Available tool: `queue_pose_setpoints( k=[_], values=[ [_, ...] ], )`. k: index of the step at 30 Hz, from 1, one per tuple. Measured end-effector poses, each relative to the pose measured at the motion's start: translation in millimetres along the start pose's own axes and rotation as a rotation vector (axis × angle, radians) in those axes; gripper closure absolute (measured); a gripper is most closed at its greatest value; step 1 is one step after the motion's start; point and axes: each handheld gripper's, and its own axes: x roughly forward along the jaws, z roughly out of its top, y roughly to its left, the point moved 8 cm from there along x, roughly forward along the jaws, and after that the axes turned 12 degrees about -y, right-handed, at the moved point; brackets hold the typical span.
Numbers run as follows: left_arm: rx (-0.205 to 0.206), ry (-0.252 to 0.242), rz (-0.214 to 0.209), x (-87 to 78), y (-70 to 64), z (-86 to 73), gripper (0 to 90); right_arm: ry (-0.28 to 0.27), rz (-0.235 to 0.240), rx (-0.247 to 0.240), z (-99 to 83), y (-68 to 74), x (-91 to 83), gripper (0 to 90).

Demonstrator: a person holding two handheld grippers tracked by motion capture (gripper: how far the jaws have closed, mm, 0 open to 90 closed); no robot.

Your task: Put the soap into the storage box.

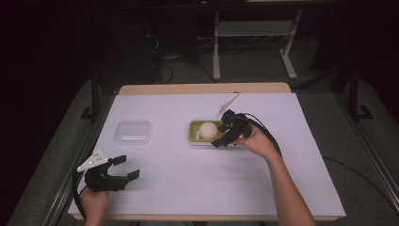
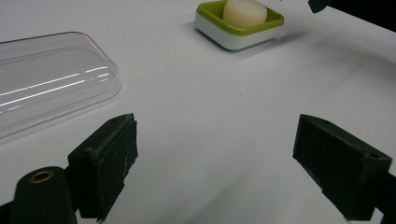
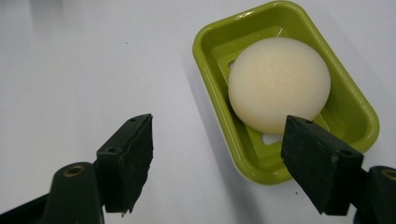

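Wooden desk (image 1: 202, 88) covered by a white paper sheet (image 1: 197, 183), seen from above; all items lie on the sheet.

Clear rectangular plastic lid (image 1: 133, 132), lying flat left of centre, well apart from the dish; in the left gripper view its rounded corner (image 2: 56, 74) lies ahead and to the left of the jaws.

Left tool (image 1: 126, 167), black, held in the person's left hand (image 1: 94, 200) at the near left corner of the desk; jaws spread wide over bare sheet, holding nothing.

Right tool (image 1: 221, 134), black, held in the person's right hand (image 1: 256, 140) at the right end of the dish; jaws spread apart, one over the dish's near corner beside the soap, the other over bare sheet, gripping nothing.

Green rectangular soap dish with white base (image 1: 194, 132), near the desk's centre; slotted floor visible in the right gripper view (image 3: 355, 116).

Round cream-white bar of soap (image 1: 207, 130), resting inside the dish (image 3: 279, 84).
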Motion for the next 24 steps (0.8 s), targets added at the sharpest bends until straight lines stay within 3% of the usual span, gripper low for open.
queue_pose_setpoints(
  k=[24],
  values=[
    [0.002, -0.001, 0.001, 0.8, -1.4, 0.0, 13.2, -0.019, -0.01, -0.017, -18.4, 13.3, -23.0, 24.2]
  ],
)
